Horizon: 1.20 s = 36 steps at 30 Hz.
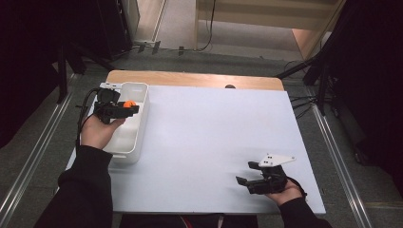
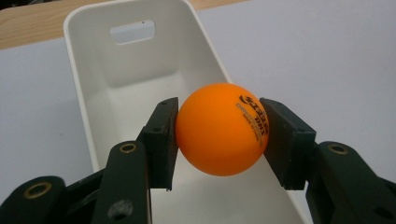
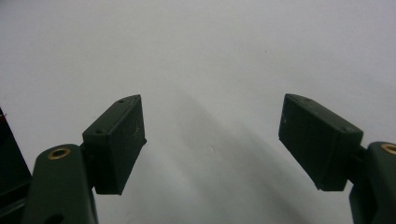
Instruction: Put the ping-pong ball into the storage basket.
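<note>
The orange ball [image 1: 128,103] was held by our left gripper [image 1: 129,109] above the white bin [image 1: 141,124], probably so it could drop inside. In the left gripper view, both jaws pressed the ball's [image 2: 220,135] sides, the bin [image 2: 88,88] lying just beneath. In the right gripper view, our right gripper [image 3: 212,137] stood wide, holding nothing, over the bare table [image 3: 224,46].

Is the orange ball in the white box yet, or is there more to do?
Not yet. Done: the left gripper has picked up the round orange ball. In hand: it holds it above the long white plastic bin. Left: letting go, probably. The right gripper is open over the white table.
</note>
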Motion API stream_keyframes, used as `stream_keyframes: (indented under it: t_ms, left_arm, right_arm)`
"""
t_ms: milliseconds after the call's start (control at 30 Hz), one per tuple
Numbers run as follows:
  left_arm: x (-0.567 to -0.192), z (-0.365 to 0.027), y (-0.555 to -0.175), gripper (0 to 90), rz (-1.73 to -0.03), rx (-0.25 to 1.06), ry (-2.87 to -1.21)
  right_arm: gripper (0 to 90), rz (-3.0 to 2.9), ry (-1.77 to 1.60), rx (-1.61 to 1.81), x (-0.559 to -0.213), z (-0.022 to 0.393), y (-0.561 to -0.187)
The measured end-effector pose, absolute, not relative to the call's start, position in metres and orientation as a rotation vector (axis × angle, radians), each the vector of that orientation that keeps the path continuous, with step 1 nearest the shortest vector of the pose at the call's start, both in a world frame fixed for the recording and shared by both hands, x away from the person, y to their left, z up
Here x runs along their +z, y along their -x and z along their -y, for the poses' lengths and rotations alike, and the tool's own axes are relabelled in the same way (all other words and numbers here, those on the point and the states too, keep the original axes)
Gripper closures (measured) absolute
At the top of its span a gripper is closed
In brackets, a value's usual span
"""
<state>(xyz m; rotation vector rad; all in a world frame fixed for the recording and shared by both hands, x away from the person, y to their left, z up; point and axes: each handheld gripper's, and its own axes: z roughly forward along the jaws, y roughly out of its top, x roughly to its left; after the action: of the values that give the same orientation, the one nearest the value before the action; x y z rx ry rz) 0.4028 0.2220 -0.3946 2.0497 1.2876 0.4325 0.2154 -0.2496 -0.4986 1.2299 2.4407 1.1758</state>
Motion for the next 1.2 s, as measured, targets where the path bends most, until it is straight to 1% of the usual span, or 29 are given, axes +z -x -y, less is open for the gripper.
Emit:
stream_keyframes:
  t_ms: [400, 800, 933, 1200]
  left_arm:
    - [-0.405, -0.225, -0.407, 50.1, -1.311, 0.446, -2.039]
    - [-0.414, -0.226, -0.412, 50.0, -1.36, 0.426, -2.041]
    - [-0.416, -0.225, -0.413, 47.7, -1.37, 0.42, -2.045]
    - [-0.417, -0.223, -0.413, 47.6, -1.369, 0.424, -2.046]
  right_arm:
    - [21.5, -2.441, -1.229, 1.176, -0.499, 0.25, -0.215]
    - [21.5, -2.44, -1.23, 1.177, -0.499, 0.25, -0.215]
    - [21.5, -2.441, -1.23, 1.177, -0.499, 0.25, -0.215]
    - [21.5, -2.441, -1.228, 1.177, -0.499, 0.25, -0.215]
